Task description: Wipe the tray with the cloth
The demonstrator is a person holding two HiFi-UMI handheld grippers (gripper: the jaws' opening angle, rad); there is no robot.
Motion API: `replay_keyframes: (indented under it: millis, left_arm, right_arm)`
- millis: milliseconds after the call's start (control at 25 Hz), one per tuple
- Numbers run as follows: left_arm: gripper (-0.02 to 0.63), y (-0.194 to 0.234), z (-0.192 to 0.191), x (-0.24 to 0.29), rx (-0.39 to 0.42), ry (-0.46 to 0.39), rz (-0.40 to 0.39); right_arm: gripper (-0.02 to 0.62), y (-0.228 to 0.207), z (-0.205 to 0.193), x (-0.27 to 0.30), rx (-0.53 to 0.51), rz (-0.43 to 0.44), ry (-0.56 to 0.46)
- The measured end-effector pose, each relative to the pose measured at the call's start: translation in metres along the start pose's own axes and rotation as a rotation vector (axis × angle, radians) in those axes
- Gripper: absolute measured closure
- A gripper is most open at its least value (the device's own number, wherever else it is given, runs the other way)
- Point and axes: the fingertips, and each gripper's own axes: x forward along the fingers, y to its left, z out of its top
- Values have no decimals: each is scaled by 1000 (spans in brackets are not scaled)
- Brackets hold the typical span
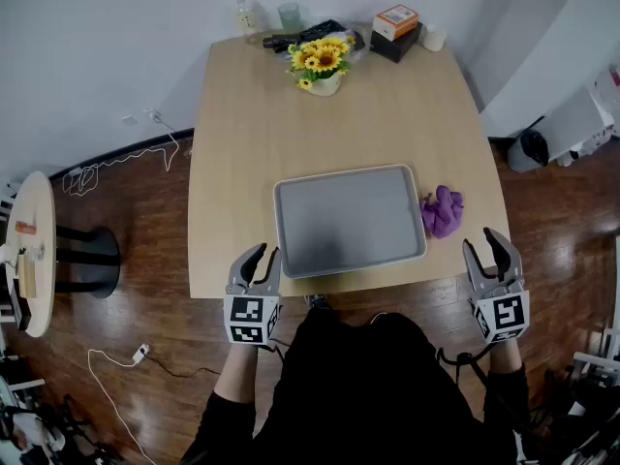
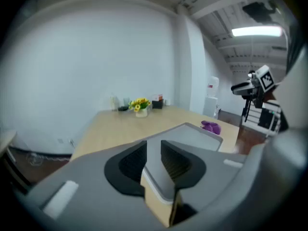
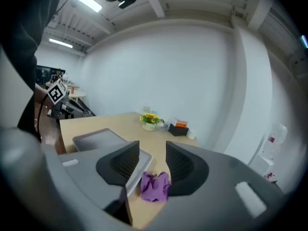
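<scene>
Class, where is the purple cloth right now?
Head view: the cloth lies right of the tray, beside its edge, on the table, just ahead of the right claw.

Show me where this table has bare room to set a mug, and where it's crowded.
The widest bare patch of the table lies between the tray and the sunflowers. A narrower strip runs along the tray's left side. Crowded: the far edge, with sunflowers and boxes; the cloth takes the tray's right.
</scene>
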Motion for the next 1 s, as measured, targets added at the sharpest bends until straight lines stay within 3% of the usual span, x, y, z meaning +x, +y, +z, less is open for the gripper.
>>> replay_keyframes:
  millis: [120,280,440,680,720,800,840,1000]
  left_arm:
    - [481,30,-39,18,-50,101,-42]
    - [367,27,-68,24,38,162,-122]
    - [272,12,-77,36,102,196,-197]
    - [253,1,-92,36,54,311,-196]
    - [253,1,-91,35,55,319,-188]
    - [253,1,-88,33,62,322,-171]
    - [253,1,-88,34,64,322,-164]
    - [253,-2,-90,41,65,332,-163]
  right_arm:
    - [405,0,-46,52,35,78,134]
    - [277,-8,-110,98,67,205,353]
    - [195,-12,-155,139,-1,326,503]
    - [133,7,-217,182,-67,500,683]
    - [165,8,-225,184,-74,509,704]
    - [402,6,-230,184,-53,515,708]
    - [466,5,-230,184,-21,518,699]
    - [506,-1,-226,184,94,508,662]
